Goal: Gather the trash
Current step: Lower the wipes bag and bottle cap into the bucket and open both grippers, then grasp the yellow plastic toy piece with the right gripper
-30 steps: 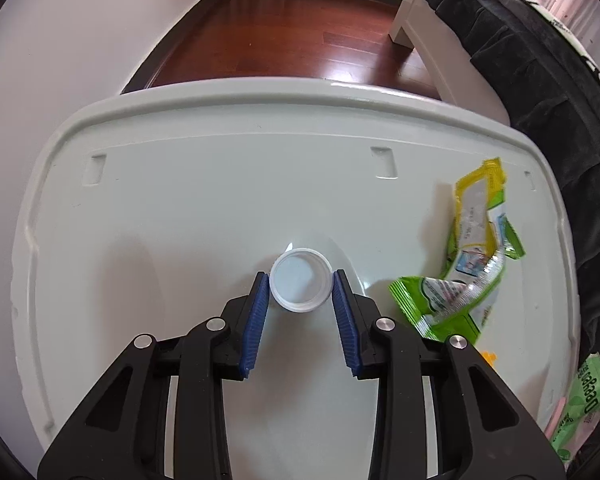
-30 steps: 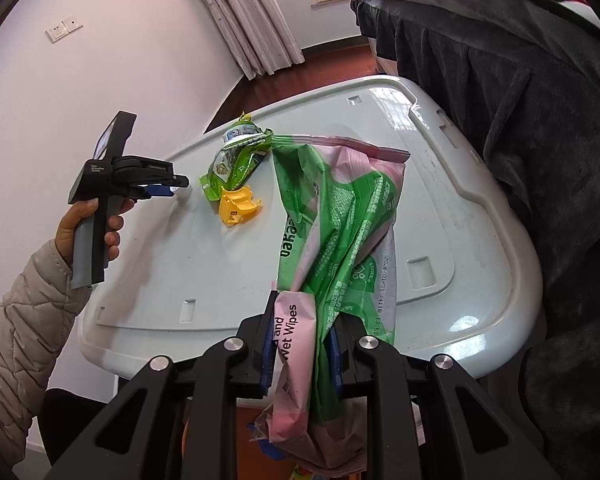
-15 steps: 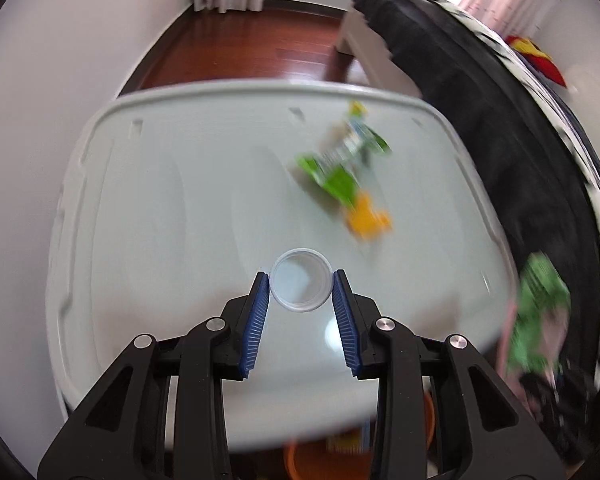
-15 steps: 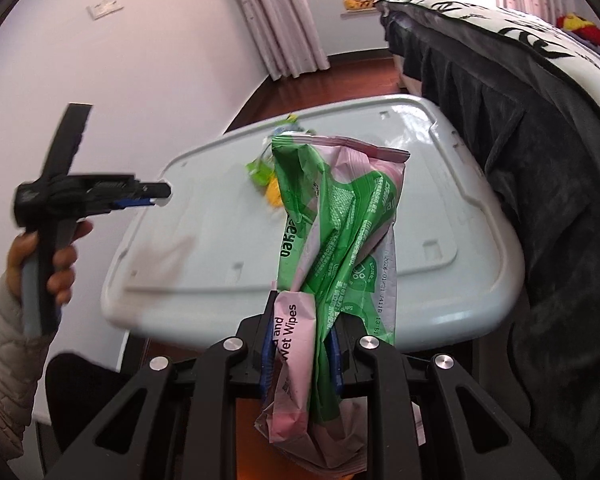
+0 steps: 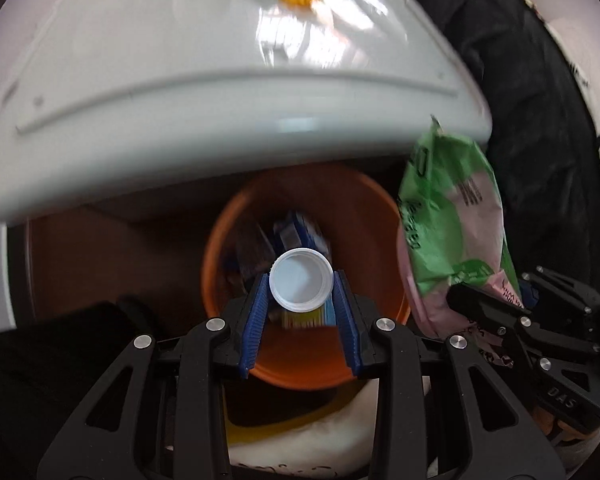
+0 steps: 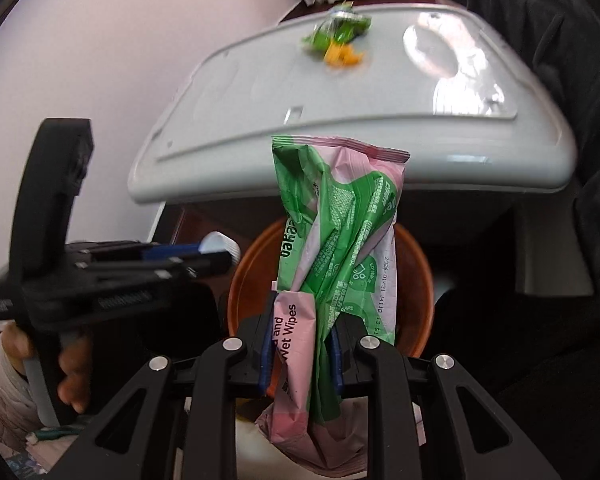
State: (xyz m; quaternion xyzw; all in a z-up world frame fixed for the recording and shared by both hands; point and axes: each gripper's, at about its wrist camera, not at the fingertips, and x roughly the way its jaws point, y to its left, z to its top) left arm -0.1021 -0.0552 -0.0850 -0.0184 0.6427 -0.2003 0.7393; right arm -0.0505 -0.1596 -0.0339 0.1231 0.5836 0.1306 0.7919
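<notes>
White plastic cap [image 5: 301, 278], rigid and light, sits pinched by its rim between the left gripper [image 5: 301, 292] pads, above the orange bin [image 5: 380, 216]. Beside it, the right gripper [image 6: 301, 350] clamps a limp, crinkly wet-wipes pack [image 6: 336, 248] low on its gathered film. More wrappers [image 6: 336, 36] lie on the white lid [image 6: 236, 92].

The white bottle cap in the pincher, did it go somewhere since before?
Yes. The white cap, gripped by the left gripper, left the grey table and now hangs over the orange bin.
</notes>
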